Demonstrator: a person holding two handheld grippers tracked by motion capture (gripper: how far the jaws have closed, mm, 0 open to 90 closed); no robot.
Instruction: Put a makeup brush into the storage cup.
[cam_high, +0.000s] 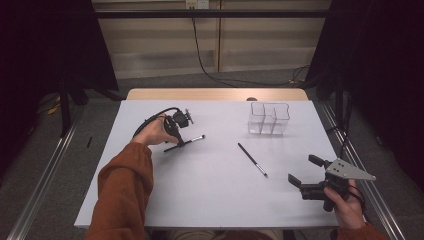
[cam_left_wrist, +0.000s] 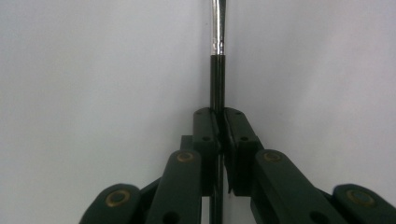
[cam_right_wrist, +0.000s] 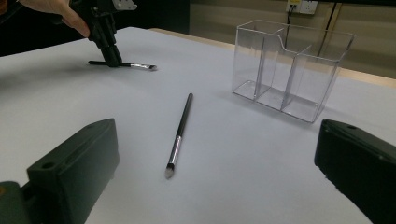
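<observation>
From the high view, the left gripper (cam_high: 176, 142) is being held low at the table's (cam_high: 215, 195) left, clamped on a thin makeup brush (cam_high: 192, 140) lying on the white surface. A second brush (cam_high: 252, 159) is lying mid-table, near the clear organizer (cam_high: 269, 118). The right gripper (cam_high: 304, 171) is being held at the right edge, jaws spread, nothing between them.

In the left gripper view, the black handle of the makeup brush (cam_left_wrist: 217, 79) is being pinched between closed pads; whether it is lifted cannot be told.

In the right gripper view, the second brush (cam_right_wrist: 180, 135) is lying ahead of wide-open jaws, the clear organizer (cam_right_wrist: 292, 70) beyond.
</observation>
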